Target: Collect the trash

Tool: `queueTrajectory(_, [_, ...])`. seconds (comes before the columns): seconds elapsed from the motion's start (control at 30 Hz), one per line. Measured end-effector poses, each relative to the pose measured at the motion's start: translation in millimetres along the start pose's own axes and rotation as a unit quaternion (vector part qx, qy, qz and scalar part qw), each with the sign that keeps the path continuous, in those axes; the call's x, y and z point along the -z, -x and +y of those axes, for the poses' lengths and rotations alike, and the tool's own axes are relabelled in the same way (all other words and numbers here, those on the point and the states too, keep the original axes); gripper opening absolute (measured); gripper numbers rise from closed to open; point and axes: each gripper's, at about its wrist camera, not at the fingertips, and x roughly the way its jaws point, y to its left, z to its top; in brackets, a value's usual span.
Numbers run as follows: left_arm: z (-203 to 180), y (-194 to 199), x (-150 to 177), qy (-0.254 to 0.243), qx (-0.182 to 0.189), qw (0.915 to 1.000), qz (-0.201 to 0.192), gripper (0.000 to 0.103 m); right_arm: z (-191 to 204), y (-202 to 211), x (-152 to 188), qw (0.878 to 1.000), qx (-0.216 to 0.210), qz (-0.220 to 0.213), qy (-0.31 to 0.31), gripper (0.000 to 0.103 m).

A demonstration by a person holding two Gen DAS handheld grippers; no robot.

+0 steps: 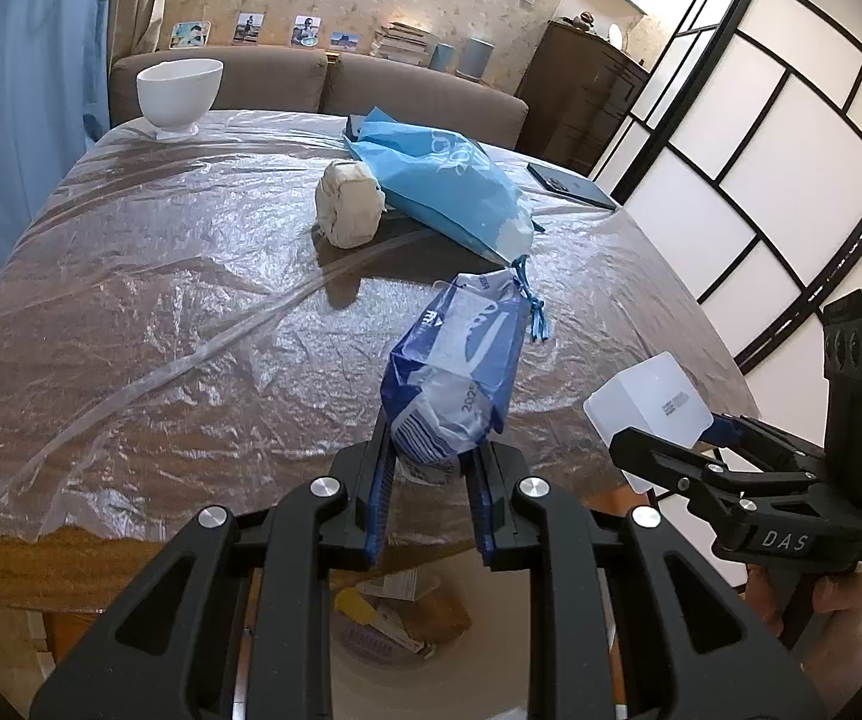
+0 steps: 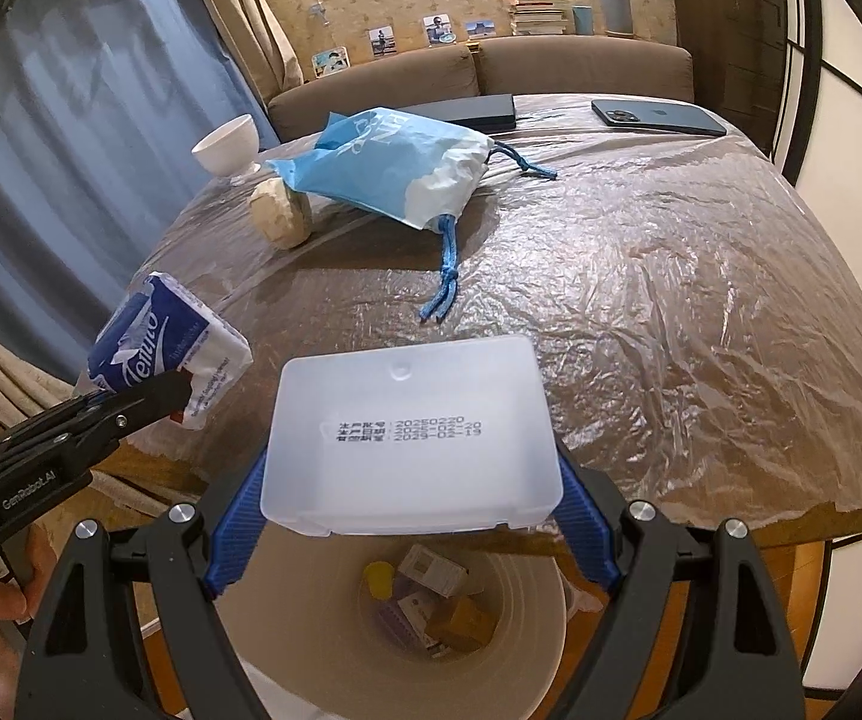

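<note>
Plastic-covered table (image 2: 670,300) | blue drawstring bag (image 2: 383,168), bowl (image 2: 230,144), possibly wadded paper (image 2: 281,213)

Ahead of me, the worktop (image 2: 670,312) is covered with clear plastic film. A white bowl (image 1: 179,93) stands at its far left corner. A dark phone (image 2: 658,116) lies flat at the far right. A brown sofa (image 1: 431,90) runs behind.

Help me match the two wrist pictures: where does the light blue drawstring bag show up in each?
Left wrist: light blue drawstring bag upper centre, just right of the paper wad.
Right wrist: bag upper left of centre, the same wad at its left.
Shared landmark: white bowl at the table's far-left edge.
</note>
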Motion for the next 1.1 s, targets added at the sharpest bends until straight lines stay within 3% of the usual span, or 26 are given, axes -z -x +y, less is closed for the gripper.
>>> queueTrajectory(0.3, [-7.5, 10.3, 11.6, -0.02, -0.017, 0.9996, 0.004, 0.024, -0.2, 9.1, 10.5, 1.0, -0.009, 0.008, 0.005, 0.082])
queueTrajectory(1.1, [-24.0, 15.1, 45.0, -0.046, -0.005, 0.9981, 0.04, 0.024, -0.6, 12.4, 36.4, 0.999, -0.022, 0.041, 0.001, 0.082])
